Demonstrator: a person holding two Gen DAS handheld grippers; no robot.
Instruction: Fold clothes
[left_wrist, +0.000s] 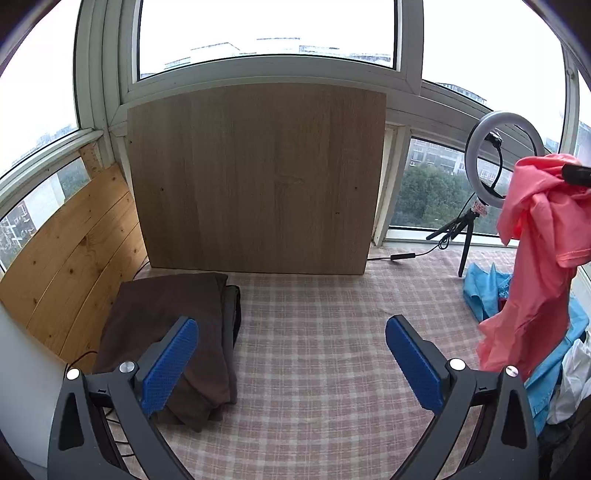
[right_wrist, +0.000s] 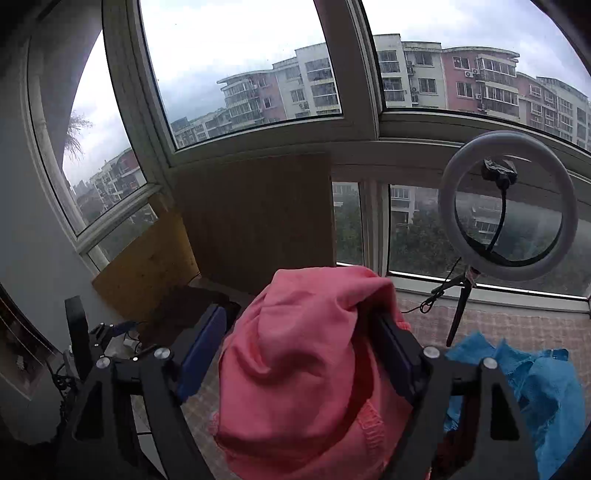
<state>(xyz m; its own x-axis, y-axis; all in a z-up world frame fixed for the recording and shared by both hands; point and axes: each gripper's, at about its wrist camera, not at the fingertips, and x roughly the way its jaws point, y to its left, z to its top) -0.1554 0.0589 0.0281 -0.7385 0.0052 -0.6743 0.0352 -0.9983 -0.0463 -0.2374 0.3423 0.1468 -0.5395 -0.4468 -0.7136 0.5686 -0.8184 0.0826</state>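
A pink garment (right_wrist: 295, 369) bulges between the wide-apart jaws of my right gripper (right_wrist: 299, 314) and drapes over its right finger (right_wrist: 399, 354); the left pad (right_wrist: 199, 350) stands just beside the cloth. In the left wrist view the same pink garment (left_wrist: 535, 258) hangs in the air at the right, from a black finger (left_wrist: 576, 176). My left gripper (left_wrist: 291, 326) is open and empty above the plaid-covered table (left_wrist: 314, 369). A folded brown garment (left_wrist: 173, 332) lies at the table's left, partly behind the left pad.
A heap of blue cloth (left_wrist: 484, 291) and white cloth (left_wrist: 572, 380) lies at the right under the pink garment. A ring light on a tripod (left_wrist: 498, 158) stands at the back right. A wooden board (left_wrist: 255, 177) leans against the window.
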